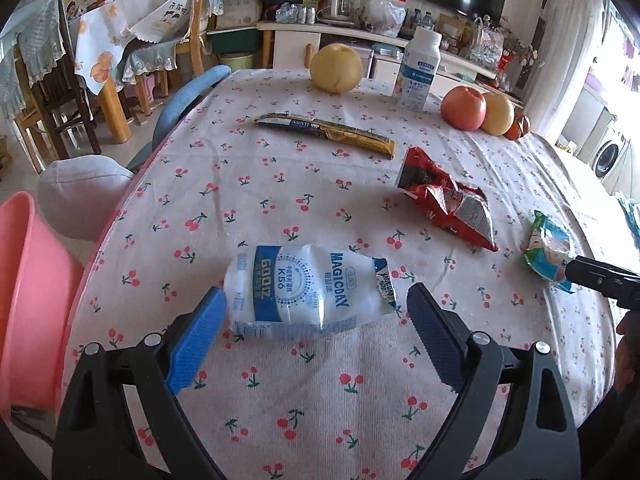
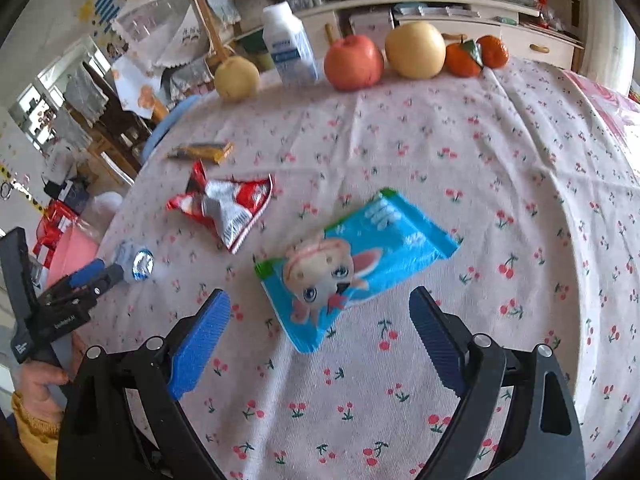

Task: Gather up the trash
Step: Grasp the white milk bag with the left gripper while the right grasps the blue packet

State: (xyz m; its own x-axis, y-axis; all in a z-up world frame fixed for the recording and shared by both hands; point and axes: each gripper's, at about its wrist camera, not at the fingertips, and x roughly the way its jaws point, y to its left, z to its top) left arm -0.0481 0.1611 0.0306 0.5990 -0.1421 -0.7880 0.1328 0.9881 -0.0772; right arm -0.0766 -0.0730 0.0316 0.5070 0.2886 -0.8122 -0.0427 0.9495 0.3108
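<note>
A crushed white plastic bottle with blue print lies on the cherry-patterned tablecloth. My left gripper is open, its blue pads on either side of the bottle; I cannot tell if the left pad touches it. A blue snack wrapper with a cartoon animal lies just ahead of my right gripper, which is open and empty. The left gripper and the bottle also show at the left of the right wrist view. A red torn wrapper and a long gold wrapper lie farther out.
A pink bin stands off the table's left edge beside a grey stool. At the far edge stand a pear, a white milk bottle, an apple, another pear and tangerines. A hand holds the left gripper.
</note>
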